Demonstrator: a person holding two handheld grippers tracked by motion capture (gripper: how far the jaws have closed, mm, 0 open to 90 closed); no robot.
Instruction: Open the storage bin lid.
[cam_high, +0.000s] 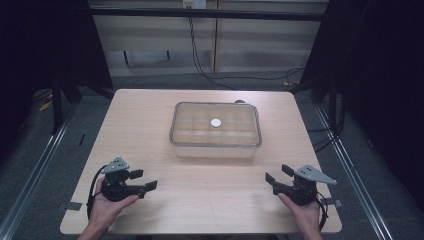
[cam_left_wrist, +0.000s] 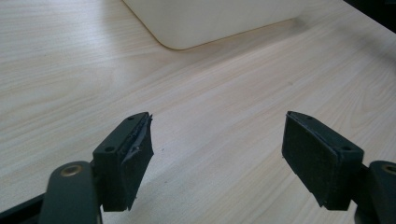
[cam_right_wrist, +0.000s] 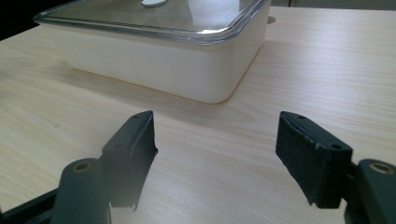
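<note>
The cream lidded container (cam_high: 215, 131) sat at the table's (cam_high: 150, 115) centre, toward twelve o'clock, while the left gripper (cam_high: 144, 180) at seven and the right gripper (cam_high: 276, 174) at five rested well apart from it, jaws wide, holding nothing.

Dim, bluish high view with near-black surroundings, light falling from above onto the pale desk (cam_high: 200, 200), soft shadow under the box (cam_high: 215, 150), glare on its clear lid (cam_right_wrist: 196, 23), brighter warmer close views, near black pads (cam_right_wrist: 135, 154) slightly soft, mild edge distortion
</note>
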